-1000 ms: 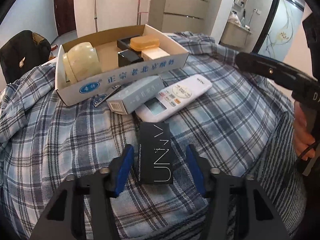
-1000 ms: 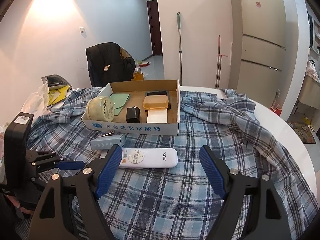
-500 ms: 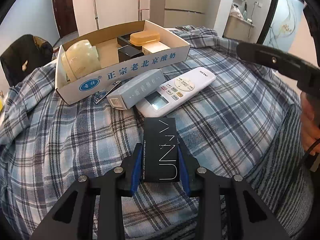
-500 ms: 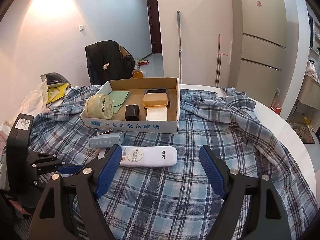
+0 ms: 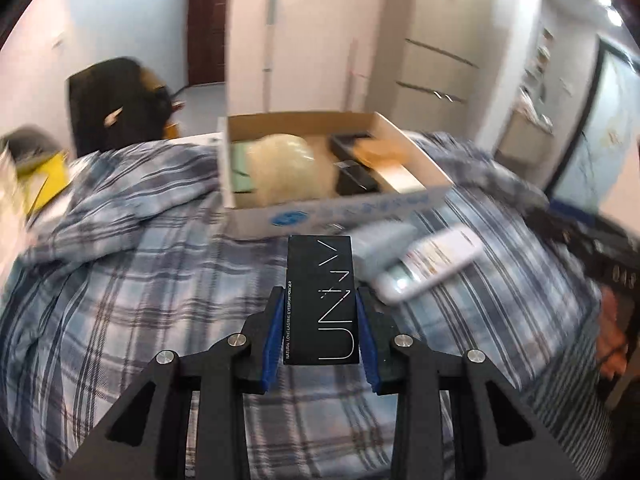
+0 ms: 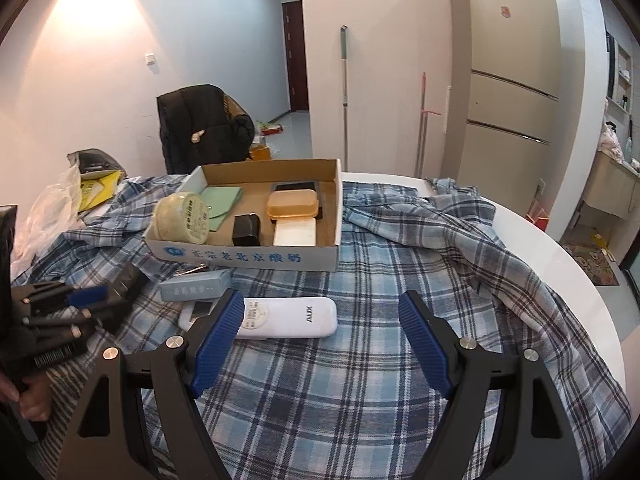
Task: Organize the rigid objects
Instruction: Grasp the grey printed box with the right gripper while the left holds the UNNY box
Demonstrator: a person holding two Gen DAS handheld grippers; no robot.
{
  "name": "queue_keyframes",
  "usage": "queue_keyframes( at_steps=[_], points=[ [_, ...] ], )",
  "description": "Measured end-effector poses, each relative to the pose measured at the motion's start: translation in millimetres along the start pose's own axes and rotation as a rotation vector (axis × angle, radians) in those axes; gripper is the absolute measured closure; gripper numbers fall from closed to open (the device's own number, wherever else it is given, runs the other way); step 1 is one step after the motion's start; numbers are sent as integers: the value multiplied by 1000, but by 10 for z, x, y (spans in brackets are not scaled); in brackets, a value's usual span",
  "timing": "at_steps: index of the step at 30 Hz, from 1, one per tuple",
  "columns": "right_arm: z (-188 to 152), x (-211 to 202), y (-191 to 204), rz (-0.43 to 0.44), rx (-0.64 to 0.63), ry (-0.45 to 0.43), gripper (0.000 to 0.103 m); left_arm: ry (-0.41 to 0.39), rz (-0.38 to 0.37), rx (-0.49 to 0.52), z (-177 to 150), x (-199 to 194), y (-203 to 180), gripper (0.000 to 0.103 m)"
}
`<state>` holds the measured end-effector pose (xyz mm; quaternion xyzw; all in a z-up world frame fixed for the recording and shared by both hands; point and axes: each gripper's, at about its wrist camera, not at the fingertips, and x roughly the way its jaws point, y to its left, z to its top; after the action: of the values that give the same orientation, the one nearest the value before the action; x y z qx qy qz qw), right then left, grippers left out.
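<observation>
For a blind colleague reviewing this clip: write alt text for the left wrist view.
The left gripper is shut on a slim black box, held above a blue plaid cloth. Just ahead sits an open cardboard box already holding several items, with a white remote and a grey carton lying beside it. The picture is blurred.

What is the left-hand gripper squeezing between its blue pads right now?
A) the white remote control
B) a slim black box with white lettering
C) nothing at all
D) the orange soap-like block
B: in the left wrist view the left gripper has both pads pressed against the slim black box with white lettering.
</observation>
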<state>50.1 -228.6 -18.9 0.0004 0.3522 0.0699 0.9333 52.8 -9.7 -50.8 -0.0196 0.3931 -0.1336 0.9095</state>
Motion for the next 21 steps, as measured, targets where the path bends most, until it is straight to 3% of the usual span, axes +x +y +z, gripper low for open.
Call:
queue_keyframes(
  at_steps=[5, 10, 21],
  points=[
    [57, 21, 15, 26, 37, 46, 24, -35, 54, -96, 6, -16, 180, 67],
    [162, 39, 365, 73, -62, 82, 24, -52, 82, -109, 2, -50, 215, 67],
    [144, 618, 1055, 131, -156, 230, 24, -48, 130, -152, -26, -37, 308, 67]
  ],
)
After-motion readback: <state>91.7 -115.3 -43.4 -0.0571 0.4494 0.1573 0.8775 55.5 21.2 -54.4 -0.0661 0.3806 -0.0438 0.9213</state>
